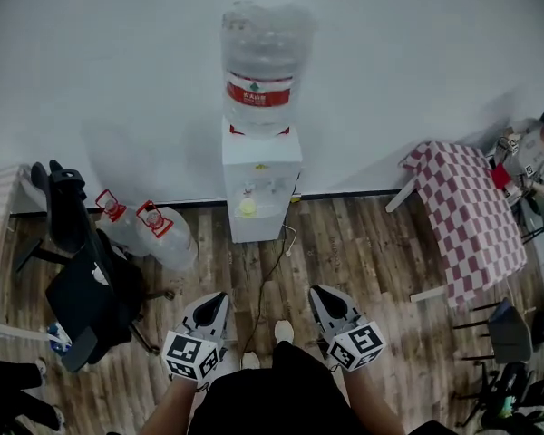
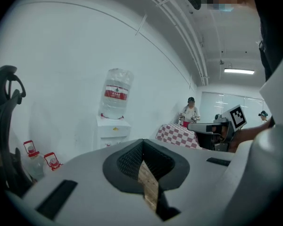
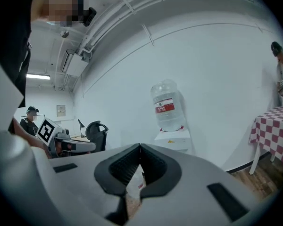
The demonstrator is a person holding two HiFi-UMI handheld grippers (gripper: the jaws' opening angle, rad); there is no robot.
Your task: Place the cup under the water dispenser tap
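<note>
Left gripper (image 1: 211, 308) and right gripper (image 1: 327, 303), jaws together, empty, above wood floor (image 1: 363, 234); water dispenser (image 1: 261, 188) at white wall (image 1: 100, 71), checkered table (image 1: 471, 207) right.

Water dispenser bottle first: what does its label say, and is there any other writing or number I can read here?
Water bottle, red label: white print, too blurred to read.
Wall notice: too small to read.
Left gripper and right gripper, on their cubes: black-and-white square patterns, no letters or numbers.
Nothing else carries legible text.
</note>
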